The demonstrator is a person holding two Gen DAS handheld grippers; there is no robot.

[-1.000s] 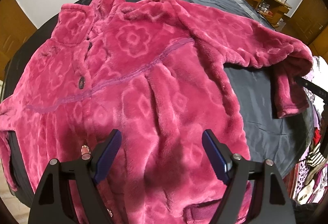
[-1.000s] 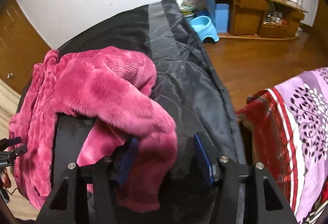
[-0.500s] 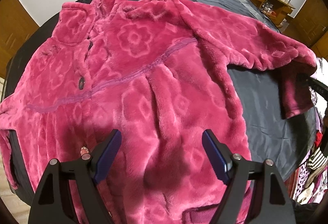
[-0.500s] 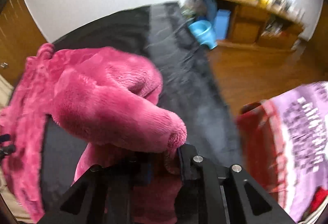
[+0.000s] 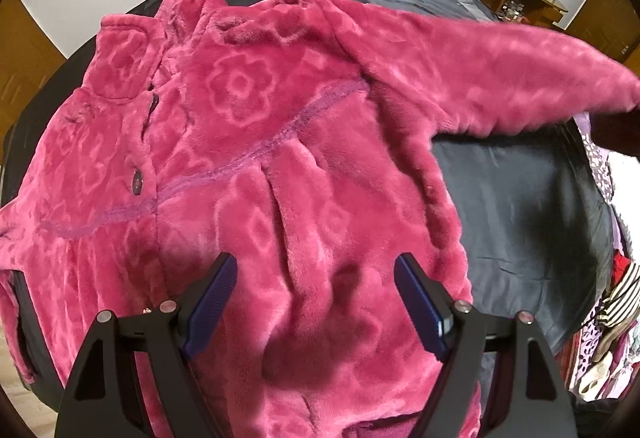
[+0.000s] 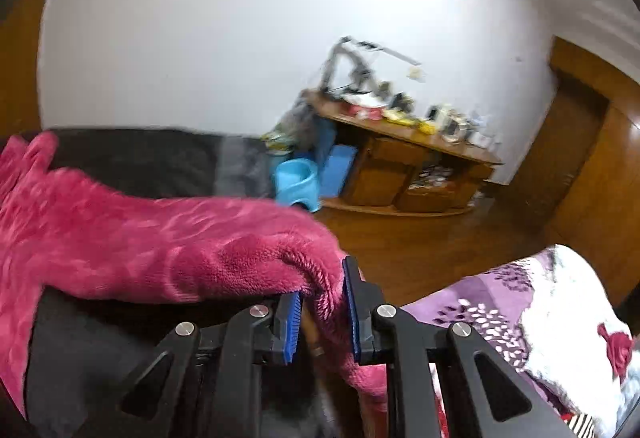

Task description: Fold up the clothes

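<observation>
- Your left gripper (image 5: 316, 298) points steeply down over the pink fleece jacket (image 5: 240, 165), jaws wide, holding nothing.
- Your right gripper (image 6: 320, 312) tilts gently downward, clamped on the sleeve cuff (image 6: 320, 278).

Jacket (image 5: 280, 165) – plush embossed fleece; bed cover (image 5: 520, 189) – smooth dark cloth.

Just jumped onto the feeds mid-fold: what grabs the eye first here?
The big pink fleece jacket spread front-up over the dark sheet fills the left wrist view. Its sleeve is stretched out off the sheet, cuff pinched in the right hand-held gripper. The left hand-held gripper hangs open over the jacket's lower part, gripping nothing.
</observation>
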